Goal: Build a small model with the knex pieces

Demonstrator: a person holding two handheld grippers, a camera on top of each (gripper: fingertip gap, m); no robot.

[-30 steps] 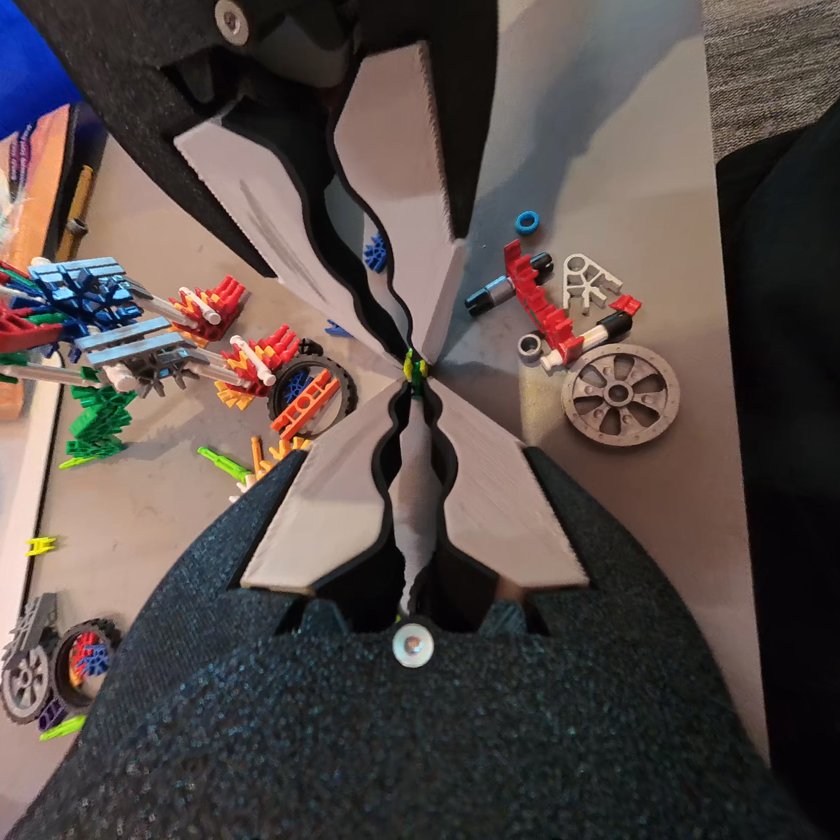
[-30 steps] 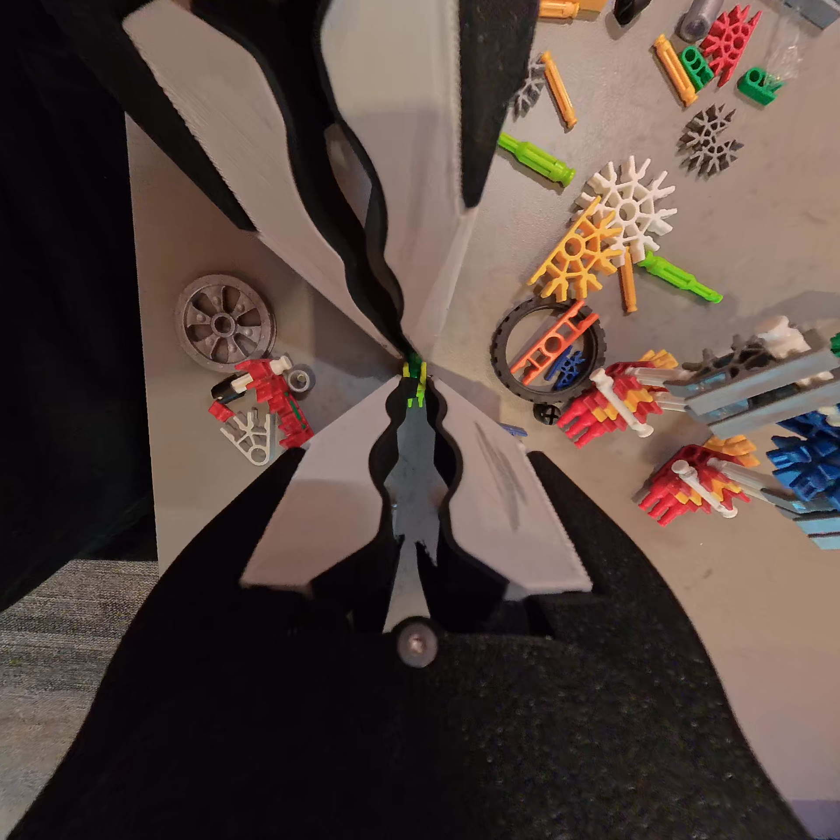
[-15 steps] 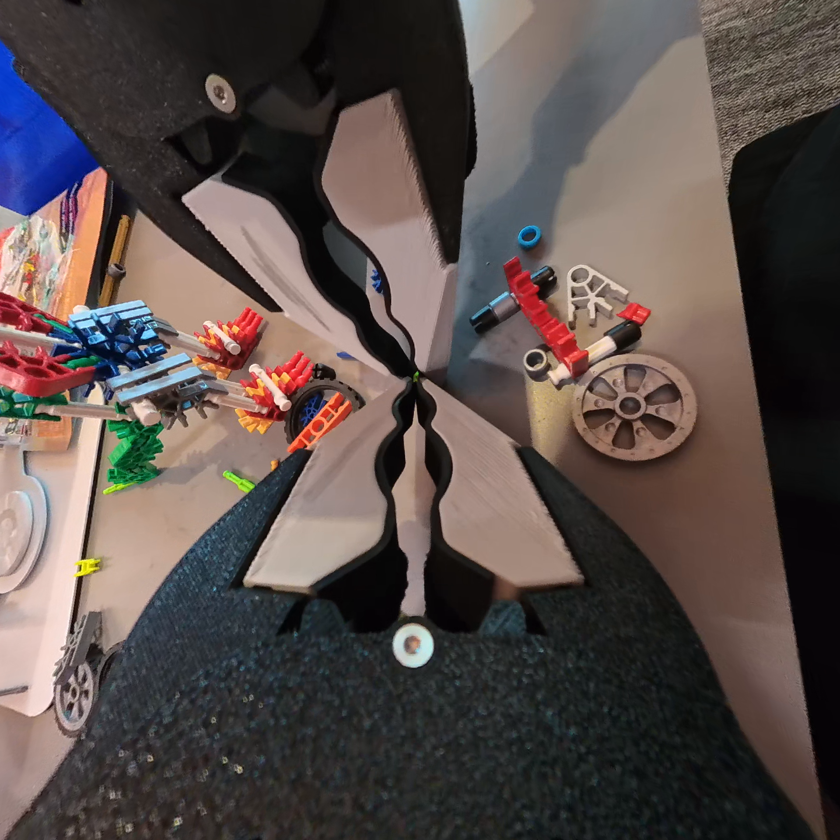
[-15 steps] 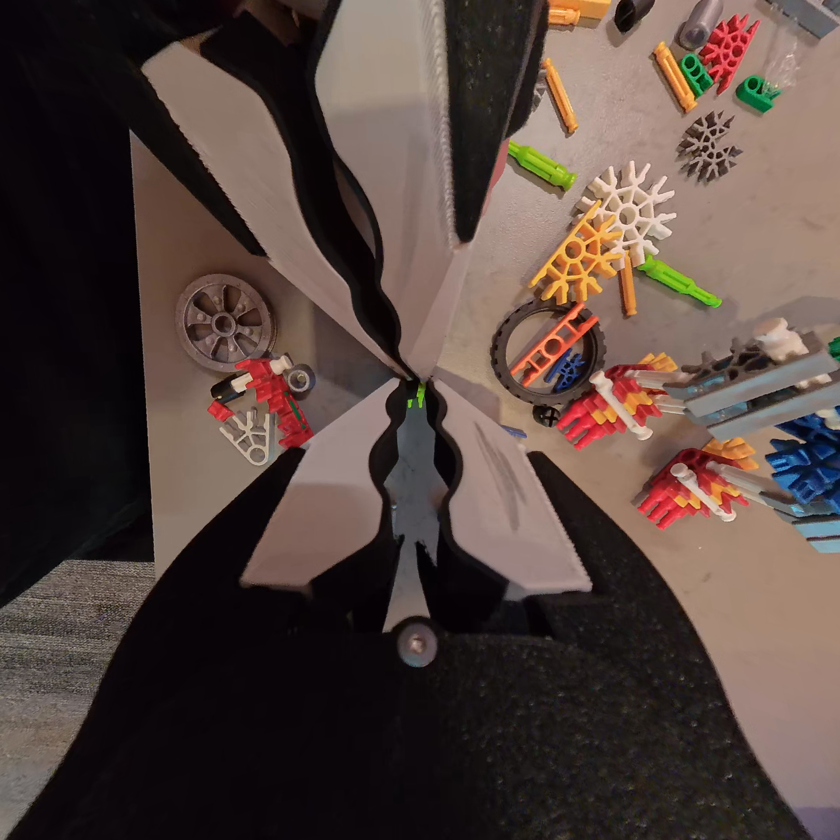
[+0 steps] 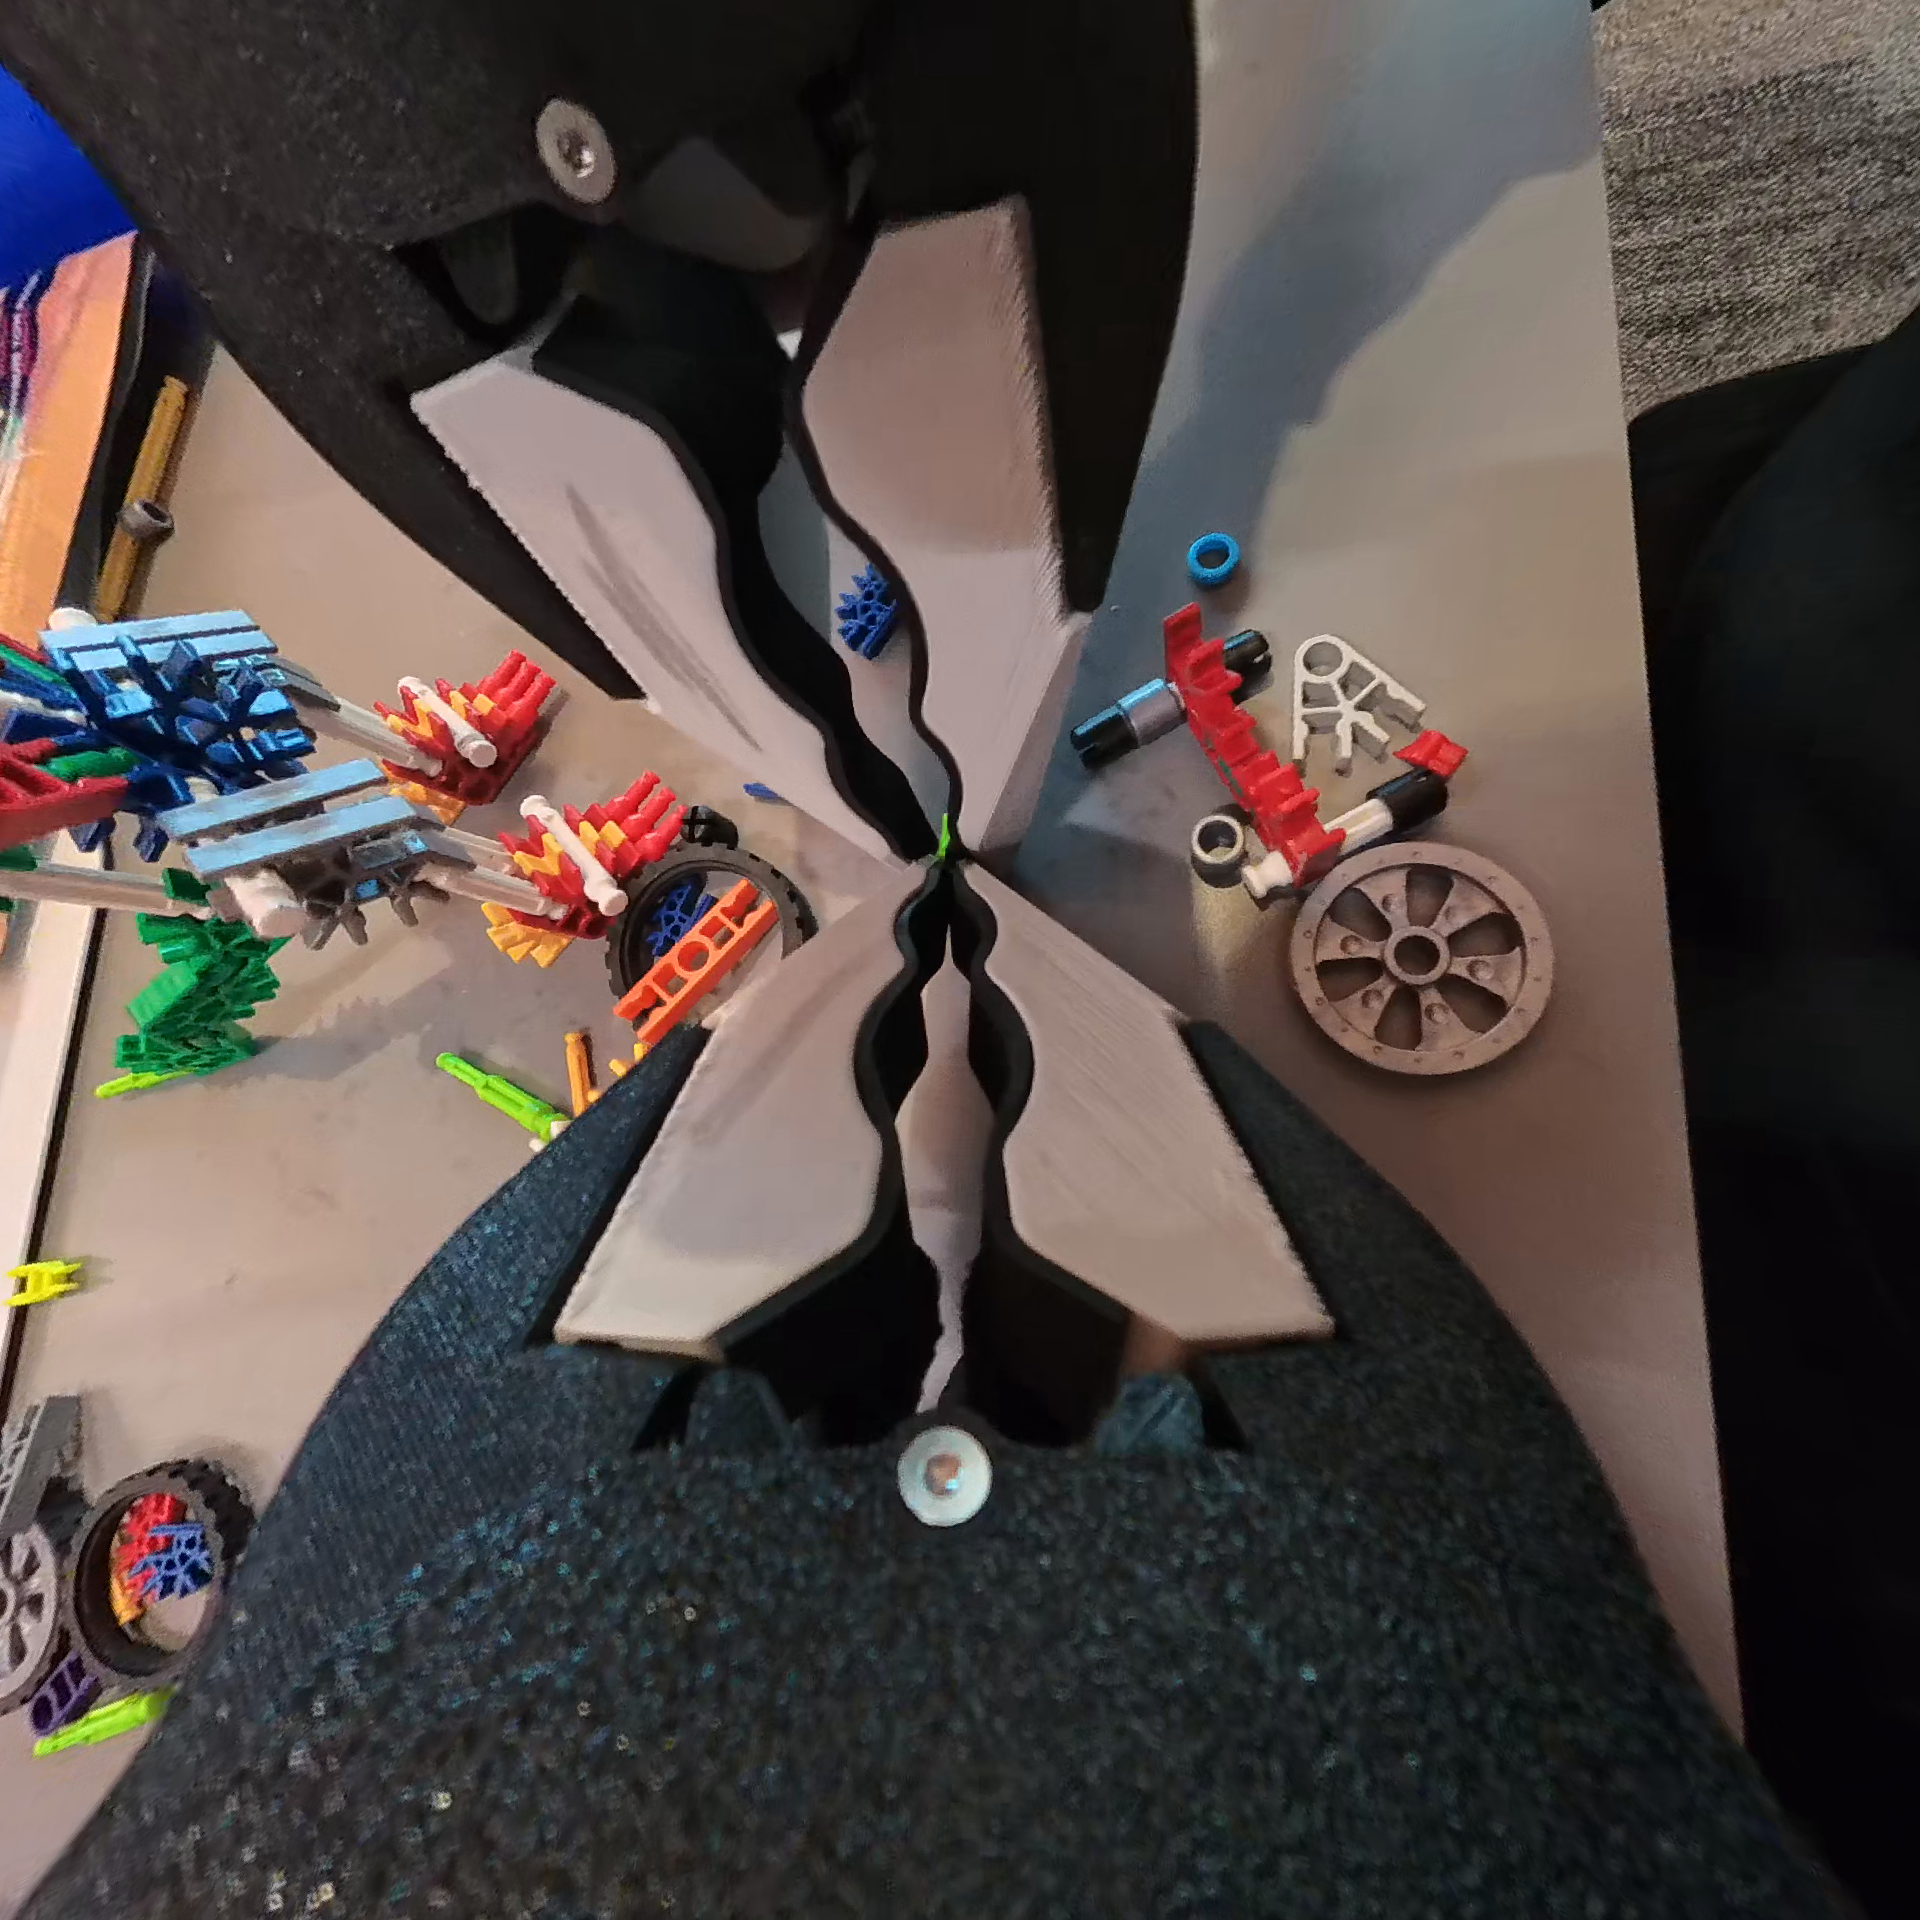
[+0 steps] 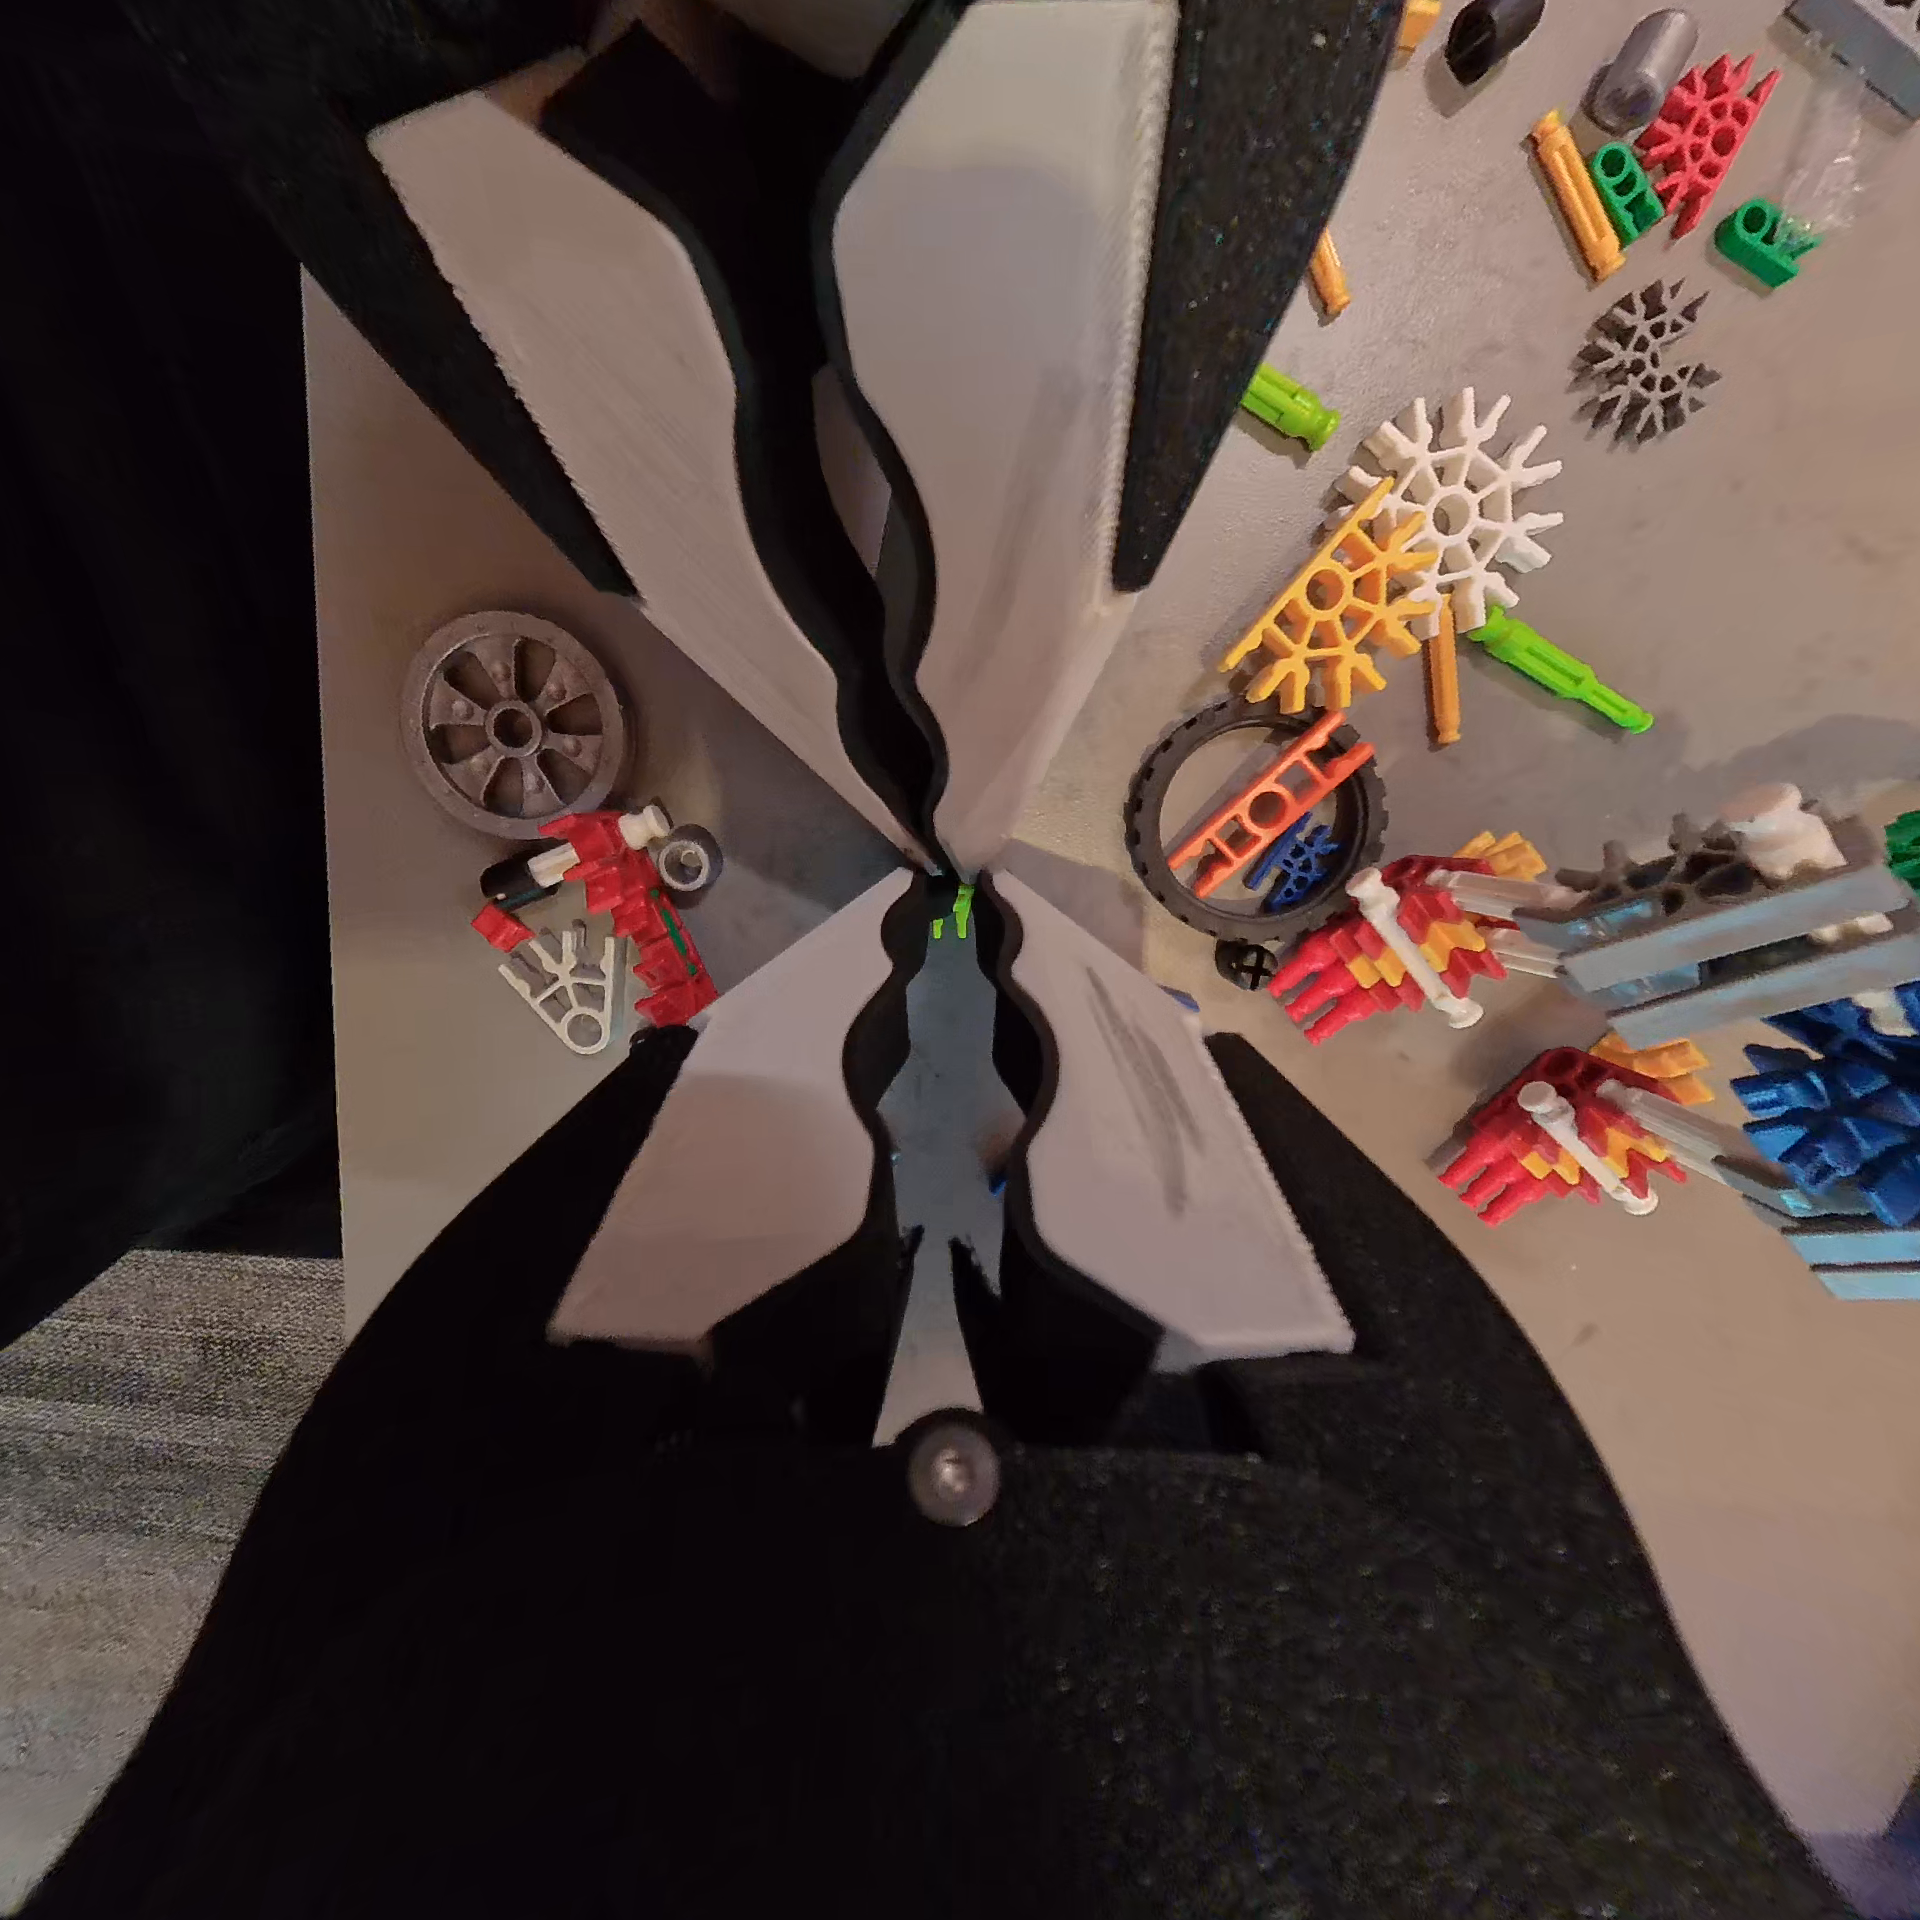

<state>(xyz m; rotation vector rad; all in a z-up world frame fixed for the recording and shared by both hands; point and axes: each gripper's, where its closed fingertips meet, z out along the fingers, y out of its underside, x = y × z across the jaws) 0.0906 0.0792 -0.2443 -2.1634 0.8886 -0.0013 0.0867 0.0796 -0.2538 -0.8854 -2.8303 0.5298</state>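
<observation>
Grey tabletop (image 5: pixel 1351 312) lay beneath both grippers, strewn with plastic construction-toy pieces. Above it the left gripper (image 5: pixel 940 883) and right gripper (image 6: pixel 951 894) met tip to tip, each with its jaws pressed together on a small lime-green plastic connector piece (image 6: pixel 954 920), of which only a prong or two showed between the black wavy pads; in the left wrist view it was a mere green sliver (image 5: pixel 943 836). Near the table's edge sat a grey spoked wheel (image 5: pixel 1421 956), touching a red toothed strip (image 5: pixel 1242 748) with black-and-white rods. On the other side a black rubber tyre (image 6: pixel 1148 821) ringed an orange ladder-shaped piece (image 6: pixel 1262 821), beside a red-and-yellow finned assembly (image 6: pixel 1382 951).
</observation>
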